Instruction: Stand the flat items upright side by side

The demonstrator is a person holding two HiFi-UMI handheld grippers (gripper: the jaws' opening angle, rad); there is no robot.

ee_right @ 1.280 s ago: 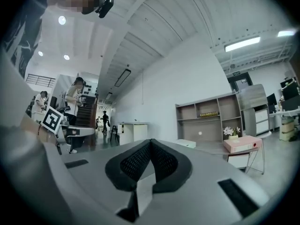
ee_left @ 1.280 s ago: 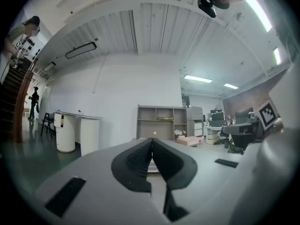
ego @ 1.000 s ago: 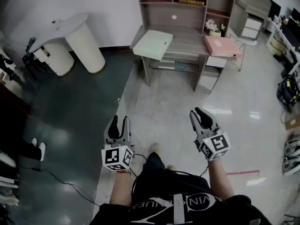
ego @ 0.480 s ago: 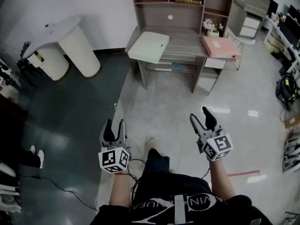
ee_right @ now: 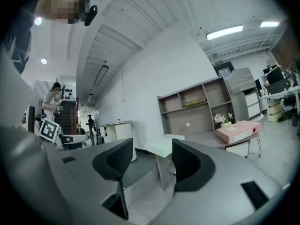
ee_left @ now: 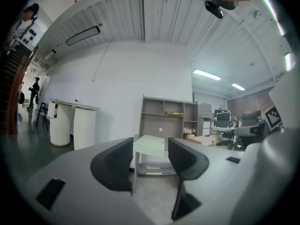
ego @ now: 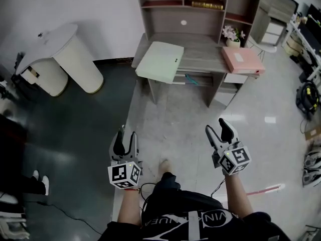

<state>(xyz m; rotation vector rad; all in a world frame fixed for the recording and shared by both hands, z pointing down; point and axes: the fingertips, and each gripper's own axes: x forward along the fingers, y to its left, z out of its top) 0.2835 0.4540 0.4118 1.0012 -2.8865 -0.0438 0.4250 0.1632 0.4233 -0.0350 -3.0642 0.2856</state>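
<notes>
Two flat items are lying on the grey wooden desk (ego: 200,48). A pale green flat folder (ego: 160,60) is resting at the left end, its front corner jutting past the desk's edge. A pink flat box file (ego: 242,59) is resting at the right end, also overhanging slightly. Both are lying flat and well apart, with bare desktop between them. A small pot of flowers (ego: 230,33) is standing just behind the pink flat box file. A row of books (ego: 205,4) is sitting in the shelf unit (ego: 165,19) rising from the back of the desk.

The person is standing on the glossy floor (ego: 180,114), well back from the desk, holding both tools level and pointing them toward it. The left claw (ego: 127,133) is standing apart, its jaws having just been opening, and nothing is sitting between them. In the left gripper view the pale green flat folder is showing in the distance through the gap. The right claw (ego: 216,125) is likewise standing apart, its jaws having just been widening, and is gripping nothing. In the right gripper view the folder's corner is appearing far off between the pads, with the pink flat box file off to the right. Neither claw is touching any item.

A white rounded pedestal unit (ego: 70,54) is standing by the wall to the left of the desk, and a black bag (ego: 307,97) is lying on the floor at the far right.
</notes>
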